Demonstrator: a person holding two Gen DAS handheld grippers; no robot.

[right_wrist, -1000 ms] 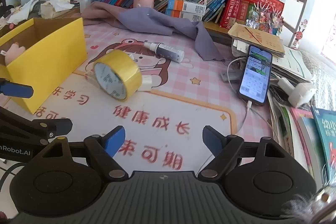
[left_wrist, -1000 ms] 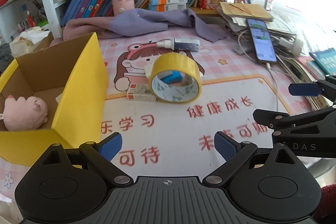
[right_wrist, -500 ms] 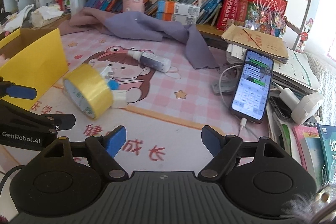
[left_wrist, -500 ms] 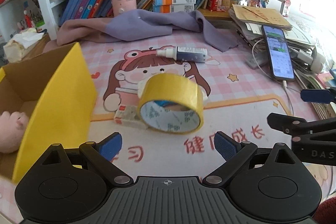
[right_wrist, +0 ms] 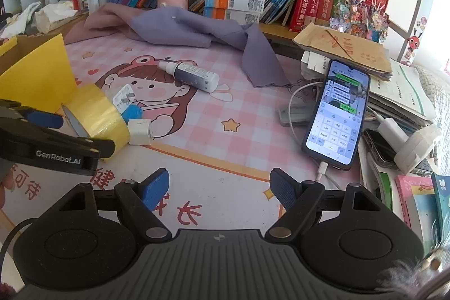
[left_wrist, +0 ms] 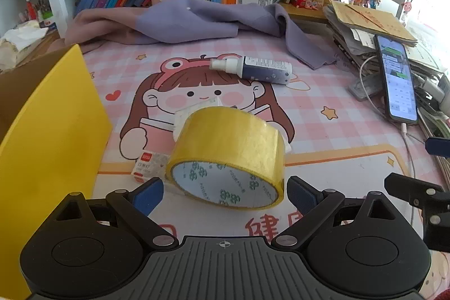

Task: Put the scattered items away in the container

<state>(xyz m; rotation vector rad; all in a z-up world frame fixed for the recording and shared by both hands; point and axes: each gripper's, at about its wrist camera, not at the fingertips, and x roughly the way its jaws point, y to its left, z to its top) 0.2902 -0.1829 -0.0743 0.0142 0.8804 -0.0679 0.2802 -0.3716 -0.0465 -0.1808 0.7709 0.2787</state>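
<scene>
The yellow tape roll (left_wrist: 227, 156) is the landmark here: it lies tilted on the pink cartoon mat (left_wrist: 323, 131) covering the counter, its open core facing the left gripper (left_wrist: 225, 191), whose fingers are spread wide to either side of the roll's near rim, not yet pressing it; I judge they are lined up to close across its width. The yellow box (left_wrist: 53, 131), the container, stands just left of the roll, handy for a short carry. A small staple box (left_wrist: 149, 163) touches the roll's left side, white chargers (right_wrist: 139, 131) and something blue sit behind it, and a spray bottle (left_wrist: 253, 69) lies farther behind. The right gripper (right_wrist: 219, 189) hovers to the roll's right over bare mat, fingers released and empty, probably waiting its turn. The box's inside is cut off in both views, so its contents cannot be told, and the roll hides much of what is behind it.
</scene>
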